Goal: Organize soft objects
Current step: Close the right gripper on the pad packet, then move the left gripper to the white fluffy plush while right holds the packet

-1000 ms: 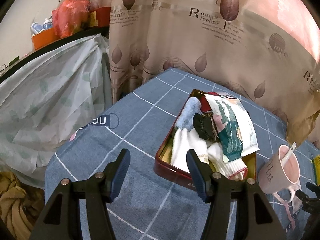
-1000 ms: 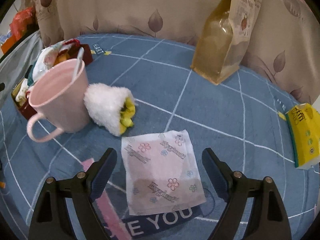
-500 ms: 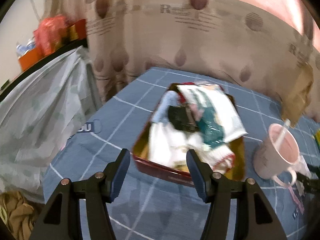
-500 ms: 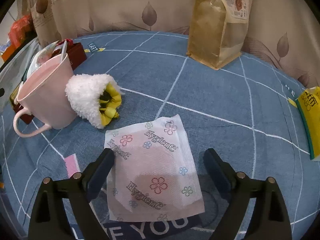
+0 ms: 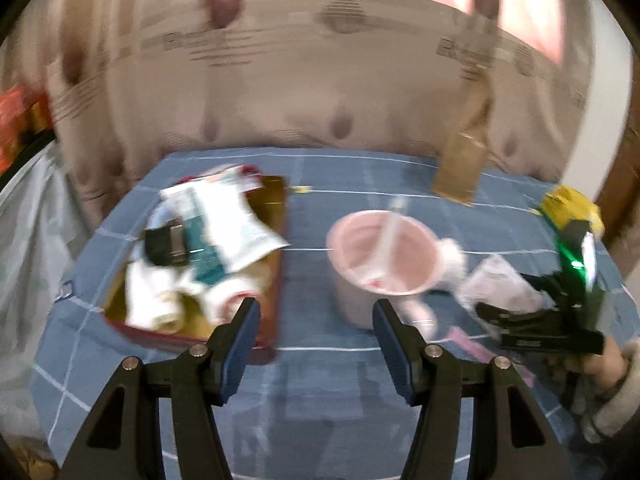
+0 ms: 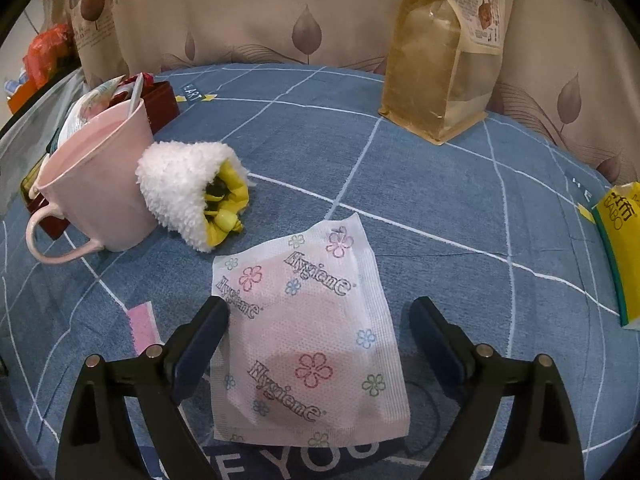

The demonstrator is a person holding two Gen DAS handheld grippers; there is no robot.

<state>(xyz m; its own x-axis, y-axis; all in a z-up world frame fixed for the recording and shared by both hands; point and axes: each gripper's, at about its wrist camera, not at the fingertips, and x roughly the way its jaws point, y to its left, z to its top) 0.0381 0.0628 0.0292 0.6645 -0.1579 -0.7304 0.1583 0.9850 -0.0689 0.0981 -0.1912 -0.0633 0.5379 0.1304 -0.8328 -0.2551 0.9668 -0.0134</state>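
A white packet printed with flowers [image 6: 304, 320] lies flat on the blue checked cloth. My right gripper [image 6: 320, 306] hangs over the packet's near half with its jaws opening, one finger on each side, neither pad touching it. A fluffy white pouch with a yellow lining [image 6: 180, 184] lies against a pink mug [image 6: 92, 184]. In the blurred left wrist view, my left gripper [image 5: 314, 308] is open and empty above the cloth. It sits between the red tin [image 5: 160, 336], heaped with socks and packets, and the pink mug [image 5: 380, 256].
A tall brown paper bag [image 6: 444, 52] stands at the back by the curtain. A yellow pack [image 6: 620, 248] lies at the right edge and a pink slip [image 6: 142, 328] near my right gripper's left finger. A person's hand [image 5: 612, 360] holds the right gripper.
The left wrist view has swung right, from the tin's left side to the gap between tin and mug. My right gripper edged further over the packet and its jaws stand slightly wider.
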